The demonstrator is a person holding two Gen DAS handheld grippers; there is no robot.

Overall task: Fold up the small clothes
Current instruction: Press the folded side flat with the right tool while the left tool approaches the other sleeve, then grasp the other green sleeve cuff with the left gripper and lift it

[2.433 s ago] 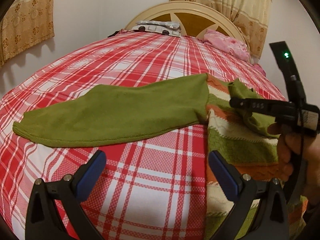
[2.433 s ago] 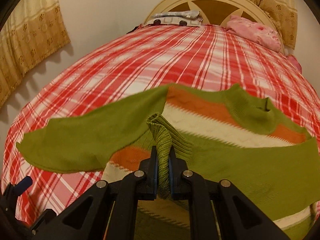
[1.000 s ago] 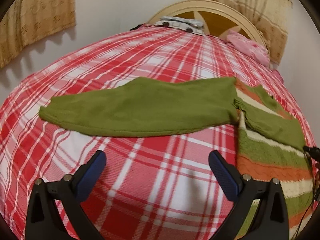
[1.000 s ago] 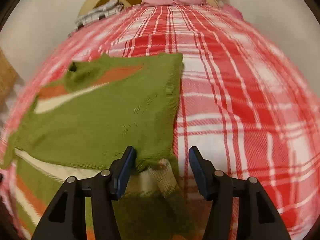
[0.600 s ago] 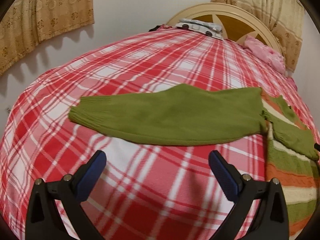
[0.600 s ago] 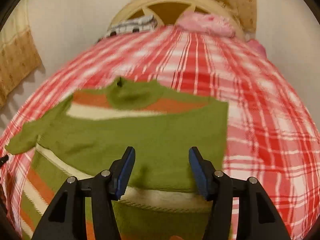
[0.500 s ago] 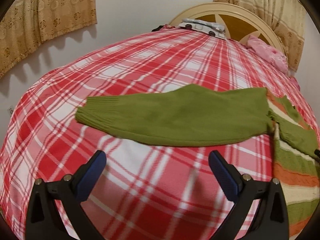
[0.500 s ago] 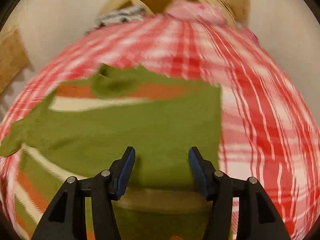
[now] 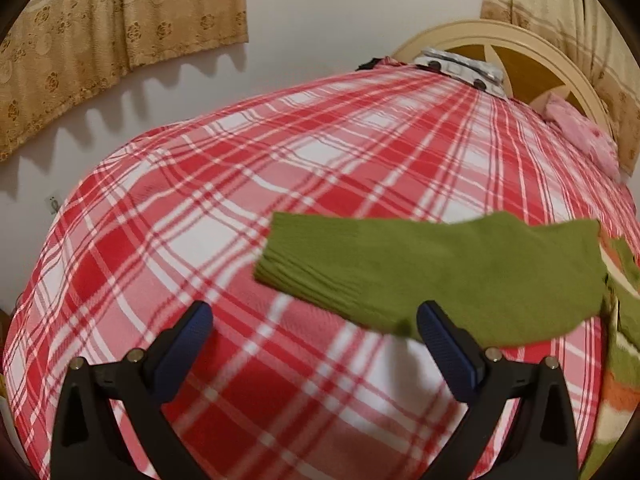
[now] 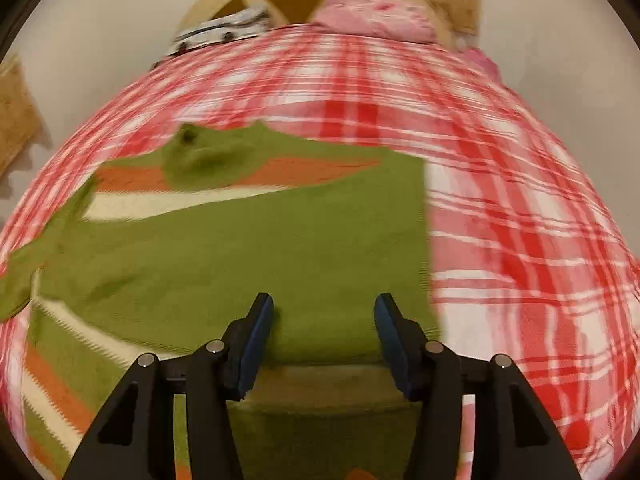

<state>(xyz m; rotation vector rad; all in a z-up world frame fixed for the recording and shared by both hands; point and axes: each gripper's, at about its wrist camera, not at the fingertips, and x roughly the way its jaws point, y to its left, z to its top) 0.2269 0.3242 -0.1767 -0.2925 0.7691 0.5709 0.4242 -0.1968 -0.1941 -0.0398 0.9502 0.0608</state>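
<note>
Two grippers, both empty: left gripper [image 9: 314,326] jaws spread wide over red plaid bedspread [image 9: 208,216]; right gripper [image 10: 324,320] jaws parted above sweater [image 10: 248,256]. Sweater flat on bedspread, one sleeve [image 9: 432,272] stretched sideways. Cream headboard [image 9: 516,46], pink pillow [image 10: 376,18], gold curtains [image 9: 100,28], white wall [image 9: 320,12] behind.

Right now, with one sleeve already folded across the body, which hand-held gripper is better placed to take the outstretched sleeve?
Left. The left hand-held gripper is open right by the outstretched sleeve and its cuff. The right hand-held gripper is open over the sweater body, away from that cuff.
</note>
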